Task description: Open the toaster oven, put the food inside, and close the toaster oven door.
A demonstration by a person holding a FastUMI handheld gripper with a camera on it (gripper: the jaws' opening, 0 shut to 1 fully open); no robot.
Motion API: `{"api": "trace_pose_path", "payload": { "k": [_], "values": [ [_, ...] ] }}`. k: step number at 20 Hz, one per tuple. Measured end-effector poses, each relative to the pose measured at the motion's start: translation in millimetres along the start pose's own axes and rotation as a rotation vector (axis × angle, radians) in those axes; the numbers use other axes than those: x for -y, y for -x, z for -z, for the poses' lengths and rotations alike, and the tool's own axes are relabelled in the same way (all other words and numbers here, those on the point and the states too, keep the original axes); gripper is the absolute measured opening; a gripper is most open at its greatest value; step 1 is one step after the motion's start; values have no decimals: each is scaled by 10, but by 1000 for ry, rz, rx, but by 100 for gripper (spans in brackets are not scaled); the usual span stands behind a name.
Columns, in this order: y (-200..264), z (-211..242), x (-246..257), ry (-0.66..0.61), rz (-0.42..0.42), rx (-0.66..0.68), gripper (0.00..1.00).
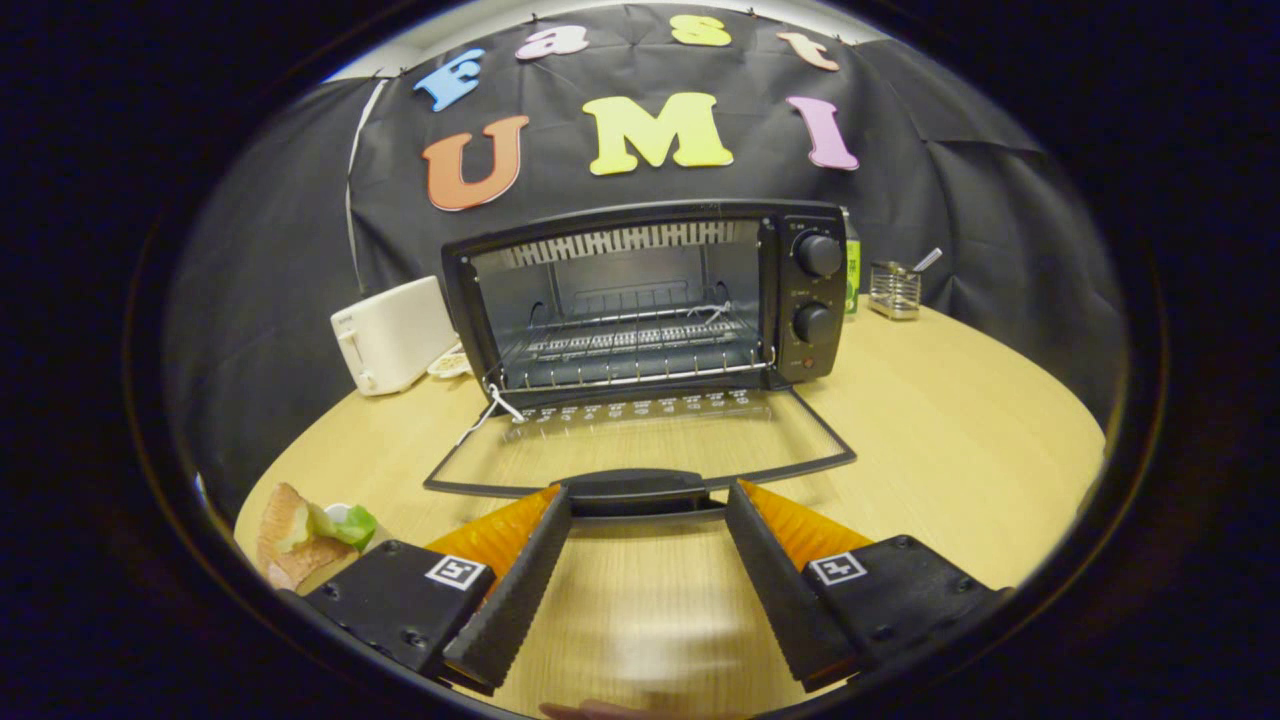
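The toaster oven (650, 300) was black, with a silvery wire rack (630, 345) and pale metal walls inside; its open glass door (640, 445) had a black frame and black handle (640, 493). A white pop-up toaster (390, 335) stood beside it on the light wood-grain table (950, 440). The sandwich (300, 535) showed tan bread with green filling. A silver wire caddy (893, 290) and a green bottle (851, 275) stood against the black cloth wall (280, 230). The gripper (648, 505), fingers spread, bore black-and-white square markers.

low on tool, facing open toaster oven (645, 300)
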State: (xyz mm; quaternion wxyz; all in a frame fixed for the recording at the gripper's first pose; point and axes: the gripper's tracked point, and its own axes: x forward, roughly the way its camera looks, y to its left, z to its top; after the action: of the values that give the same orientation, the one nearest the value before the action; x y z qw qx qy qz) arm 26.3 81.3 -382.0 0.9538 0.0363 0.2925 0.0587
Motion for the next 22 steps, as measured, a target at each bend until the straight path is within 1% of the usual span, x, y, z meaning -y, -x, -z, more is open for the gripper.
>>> {"api": "trace_pose_path", "payload": {
  "k": [3,8,12,14,15,16,17,19,20,22],
  "values": [
    [127,16,-109,-17,-45,-24,100],
    [456,-128,-306,-60,-123,-59,100],
    [770,-302,-537,-88,-234,-112,100],
    [893,-363,-701,-98,-305,-139,100],
    [945,-372,-853,-101,-373,-159,100],
    [969,-318,-962,-80,-421,-206,100],
    [963,-226,-1044,-57,-460,-277,98],
    [955,-8,-1142,-44,-512,-415,97],
    [998,68,-1190,-60,-542,-482,96],
    [1019,222,-1337,-136,-616,-573,94]
  ]
}}
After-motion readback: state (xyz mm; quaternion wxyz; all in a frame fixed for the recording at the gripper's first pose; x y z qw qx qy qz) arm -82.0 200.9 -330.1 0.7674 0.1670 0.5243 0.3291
